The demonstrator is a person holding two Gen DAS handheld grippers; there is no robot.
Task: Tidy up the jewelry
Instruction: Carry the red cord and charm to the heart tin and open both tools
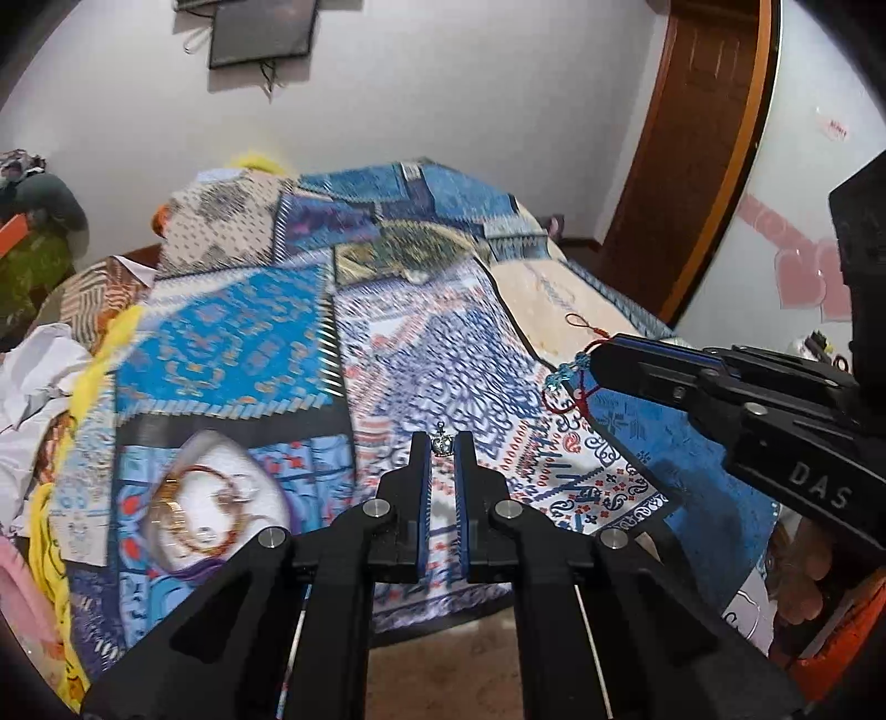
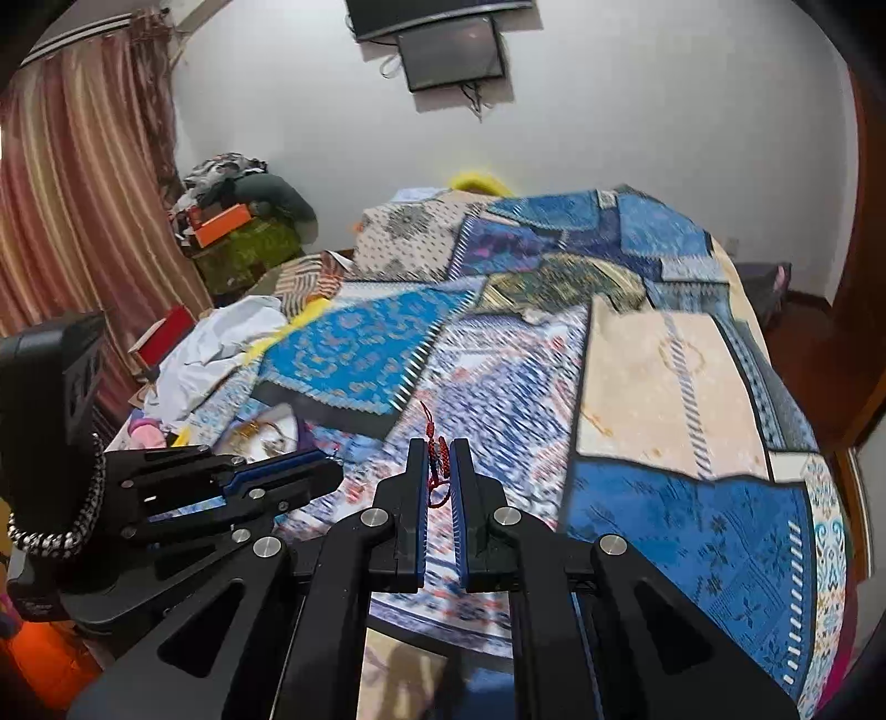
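Note:
My left gripper is shut on a small silver pendant, held above the patterned bedspread. My right gripper is shut on a red cord bracelet with blue beads; in the left wrist view the bracelet hangs from the right gripper's tip at the right. A white dish with gold and copper bangles lies on the bed at the lower left of the left gripper. The dish also shows in the right wrist view, behind the left gripper.
A heap of white cloth and a red box lie at the bed's left side. Clothes and an orange box are piled by the striped curtain. A wooden door stands at the right. A screen hangs on the wall.

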